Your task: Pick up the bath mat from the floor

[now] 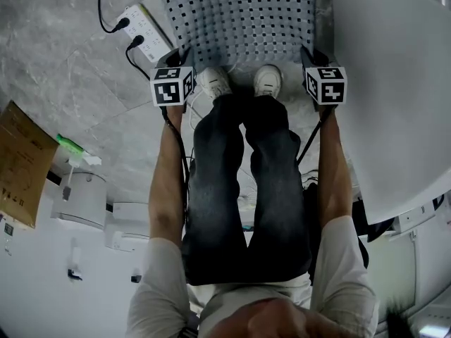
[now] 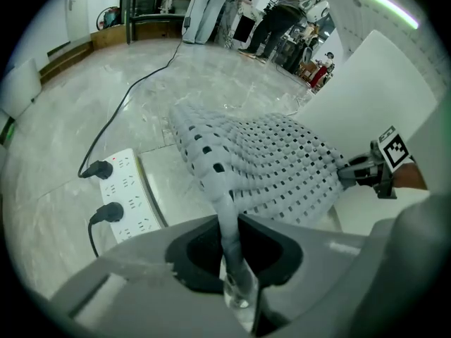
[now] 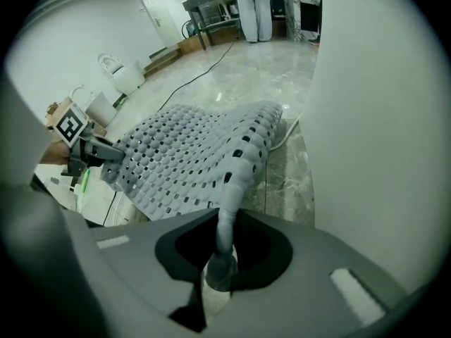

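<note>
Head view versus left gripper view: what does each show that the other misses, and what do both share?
Only the head view: the person's white shoes and a cardboard box at the left edge. Only the left gripper view: the left claw shut on a corner of the bath mat, and people standing far across the room. Both: the perforated grey mat, the white power strip with two black plugs, and the right claw gripping the mat's other corner.
</note>
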Motion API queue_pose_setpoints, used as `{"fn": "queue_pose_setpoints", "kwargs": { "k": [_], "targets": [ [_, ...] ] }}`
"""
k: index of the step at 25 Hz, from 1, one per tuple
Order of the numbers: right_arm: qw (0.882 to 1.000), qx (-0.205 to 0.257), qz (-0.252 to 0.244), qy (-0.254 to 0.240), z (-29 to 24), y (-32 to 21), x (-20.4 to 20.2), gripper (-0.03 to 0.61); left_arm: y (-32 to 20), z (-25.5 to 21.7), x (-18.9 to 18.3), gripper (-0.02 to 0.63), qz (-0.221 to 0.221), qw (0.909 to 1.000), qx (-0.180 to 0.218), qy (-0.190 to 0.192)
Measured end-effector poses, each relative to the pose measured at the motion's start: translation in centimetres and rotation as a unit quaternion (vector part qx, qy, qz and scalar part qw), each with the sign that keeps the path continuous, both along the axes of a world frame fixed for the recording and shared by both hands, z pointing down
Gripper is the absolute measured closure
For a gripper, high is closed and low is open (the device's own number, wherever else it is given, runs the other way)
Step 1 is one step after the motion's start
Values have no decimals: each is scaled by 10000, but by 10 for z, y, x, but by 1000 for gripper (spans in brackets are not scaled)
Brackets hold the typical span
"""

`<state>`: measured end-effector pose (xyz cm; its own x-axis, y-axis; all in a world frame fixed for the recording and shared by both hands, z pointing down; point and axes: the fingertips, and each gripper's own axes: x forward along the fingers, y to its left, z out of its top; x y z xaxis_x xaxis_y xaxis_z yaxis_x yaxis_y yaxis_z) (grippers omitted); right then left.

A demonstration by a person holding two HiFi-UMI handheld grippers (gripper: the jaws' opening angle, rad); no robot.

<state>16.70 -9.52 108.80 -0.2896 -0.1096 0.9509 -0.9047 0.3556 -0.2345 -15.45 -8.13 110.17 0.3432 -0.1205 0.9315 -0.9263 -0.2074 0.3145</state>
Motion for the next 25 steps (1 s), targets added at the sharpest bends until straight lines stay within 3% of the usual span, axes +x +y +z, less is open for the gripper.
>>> {"fn": "queue_pose_setpoints", "kwargs": {
  "k": [11,25],
  "targets": [
    [10000,-92,-30,-18,-67,22,1,537,16,-65,2,566,209,9997,-56,66],
    [9998,174,84,-56,-170,26,-5,535,17,-170,-7,566,42,9996,243,111]
  ]
}}
